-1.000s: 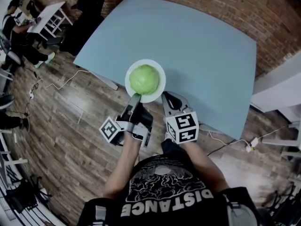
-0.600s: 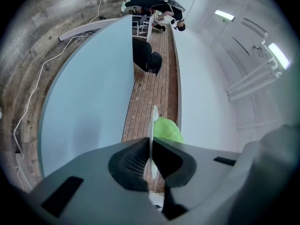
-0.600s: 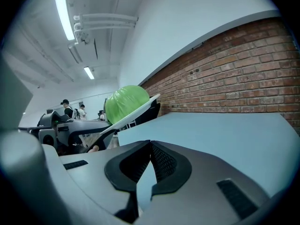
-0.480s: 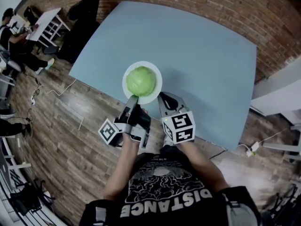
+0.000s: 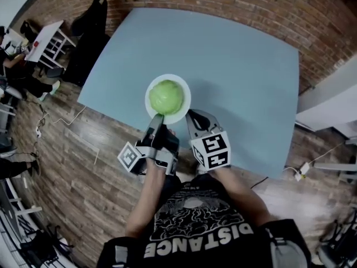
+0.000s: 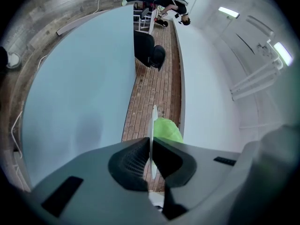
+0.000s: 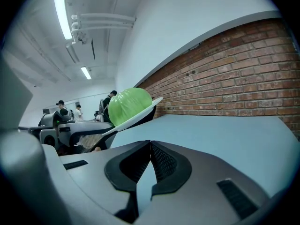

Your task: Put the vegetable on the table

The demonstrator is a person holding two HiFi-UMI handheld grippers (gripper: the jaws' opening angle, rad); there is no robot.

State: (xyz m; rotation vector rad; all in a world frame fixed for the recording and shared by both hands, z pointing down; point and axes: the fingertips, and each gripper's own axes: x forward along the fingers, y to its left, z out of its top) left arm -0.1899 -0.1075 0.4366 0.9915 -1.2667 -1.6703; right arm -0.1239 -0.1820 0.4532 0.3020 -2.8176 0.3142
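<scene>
A round green cabbage sits on a white plate held above the near edge of the light blue table. My left gripper is shut on the plate's near rim. In the left gripper view the plate shows edge-on between the jaws, with the cabbage behind it. My right gripper is shut on nothing, just right of the plate. In the right gripper view the plate is tilted and raised off the table, carrying the cabbage.
A brick wall runs along the table's far side. A black chair and white desks with people stand at the left. Cables lie on the wooden floor. A white ledge is on the right.
Both grippers have moved forward, carrying the plate and cabbage from the table's near edge to farther over the tabletop. Both grips look unchanged.
</scene>
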